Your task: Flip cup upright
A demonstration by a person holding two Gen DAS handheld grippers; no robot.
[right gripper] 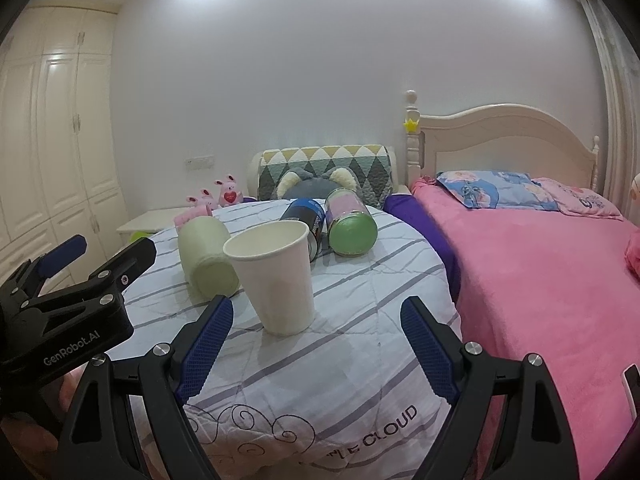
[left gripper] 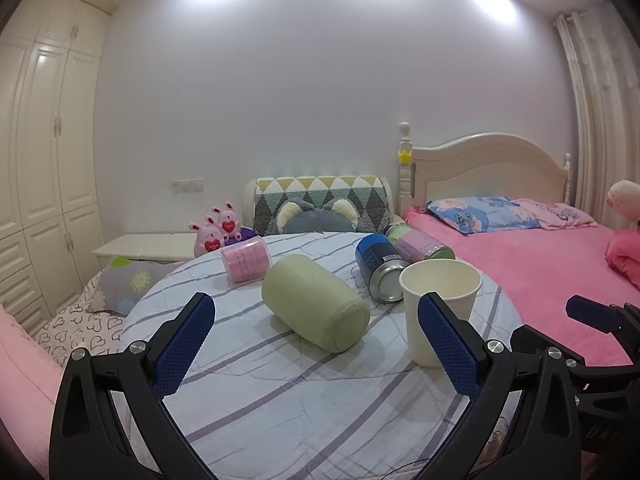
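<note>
A white paper cup (left gripper: 434, 304) stands upright, mouth up, on the round striped cloth-covered table (left gripper: 280, 392). In the right wrist view the cup (right gripper: 276, 276) stands just ahead of my right gripper (right gripper: 316, 320), which is open and empty, apart from the cup. My left gripper (left gripper: 316, 320) is open and empty; its right finger (left gripper: 448, 344) overlaps the cup's lower left side in the view. The left gripper also shows at the left edge of the right wrist view (right gripper: 72, 292).
A pale green cylinder (left gripper: 316, 300) lies on its side left of the cup. A blue can (left gripper: 378, 266), a pink-and-green can (left gripper: 420, 246) and a pink container (left gripper: 244, 262) lie behind. A pink bed (right gripper: 540, 280) is to the right, a wardrobe (left gripper: 44, 160) to the left.
</note>
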